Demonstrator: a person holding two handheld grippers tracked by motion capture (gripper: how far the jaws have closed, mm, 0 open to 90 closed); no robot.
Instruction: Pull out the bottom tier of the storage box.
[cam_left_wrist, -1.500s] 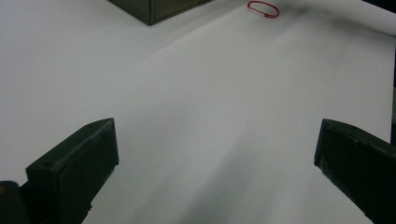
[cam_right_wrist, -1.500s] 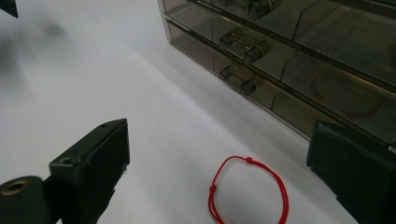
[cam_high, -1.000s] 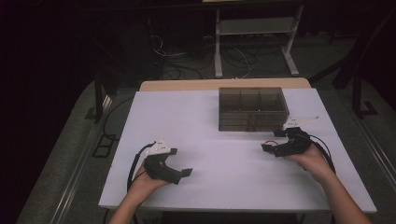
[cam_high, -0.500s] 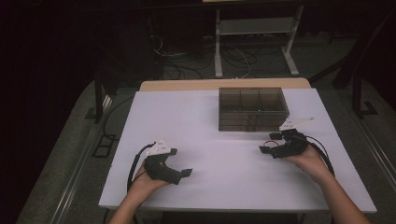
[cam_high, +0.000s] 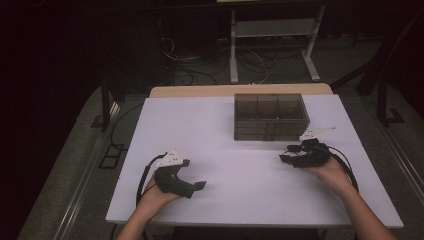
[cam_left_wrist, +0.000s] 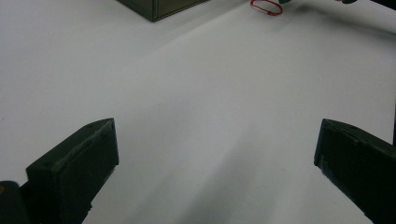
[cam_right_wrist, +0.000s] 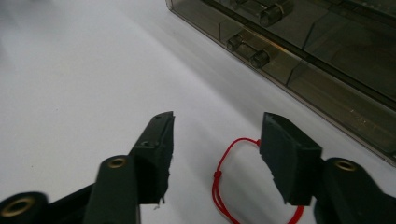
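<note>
- Presently, the right gripper (cam_right_wrist: 215, 149) has its fingers (cam_right_wrist: 156, 144) moderately apart and clamped on nothing; they hang just over the white table (cam_right_wrist: 70, 93).
- A red cord loop (cam_right_wrist: 224, 186) lies flat on the table between and just beneath those fingers. One end of it runs up to the inner face of the farther finger; whether it touches there cannot be told.
- Just beyond the right fingertips stands a smoky clear plastic box (cam_right_wrist: 299, 60) with its lid down; small hinge barrels show on the wall facing the fingers.
- In the high view the box (cam_high: 270, 116) is divided into compartments; what lies in them cannot be made out.
- The left gripper (cam_left_wrist: 215, 154) has its fingers (cam_left_wrist: 79, 163) wide apart, holding and touching nothing, with bare table between them.
- Far ahead of the left fingertips the cord loop (cam_left_wrist: 266, 7) shows as a small red ring, with a corner of the box (cam_left_wrist: 159, 7) to one side of it.
- In the high view the left gripper (cam_high: 199, 186) sits well apart from the right gripper (cam_high: 286, 154), each held in a hand.
</note>
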